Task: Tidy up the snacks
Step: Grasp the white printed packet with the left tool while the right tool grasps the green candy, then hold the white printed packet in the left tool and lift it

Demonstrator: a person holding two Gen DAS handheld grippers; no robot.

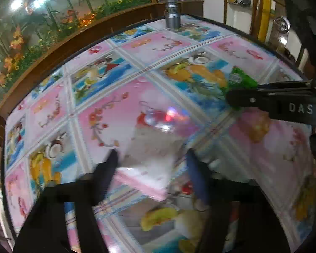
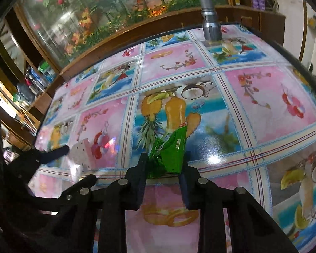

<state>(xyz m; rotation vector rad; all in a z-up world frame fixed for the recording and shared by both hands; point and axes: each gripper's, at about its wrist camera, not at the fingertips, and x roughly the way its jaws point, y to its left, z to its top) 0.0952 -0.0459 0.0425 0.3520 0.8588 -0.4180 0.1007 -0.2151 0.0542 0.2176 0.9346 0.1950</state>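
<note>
My right gripper (image 2: 164, 161) is shut on a green snack packet (image 2: 171, 149) and holds it over the patterned table; the packet also shows in the left wrist view (image 1: 241, 78) beyond the right gripper's black finger (image 1: 263, 100). My left gripper (image 1: 152, 158) holds a pale clear snack packet (image 1: 155, 147) between its fingers, blurred by motion. That packet (image 2: 80, 156) and a left fingertip (image 2: 56, 152) show at the left of the right wrist view.
The table (image 2: 252, 88) has a glossy cloth of pink and blue fruit and flower squares. A grey torch (image 1: 172, 10) stands upright at its far edge, also in the right wrist view (image 2: 209, 14). A wooden cabinet (image 1: 52, 48) with flower glass runs behind.
</note>
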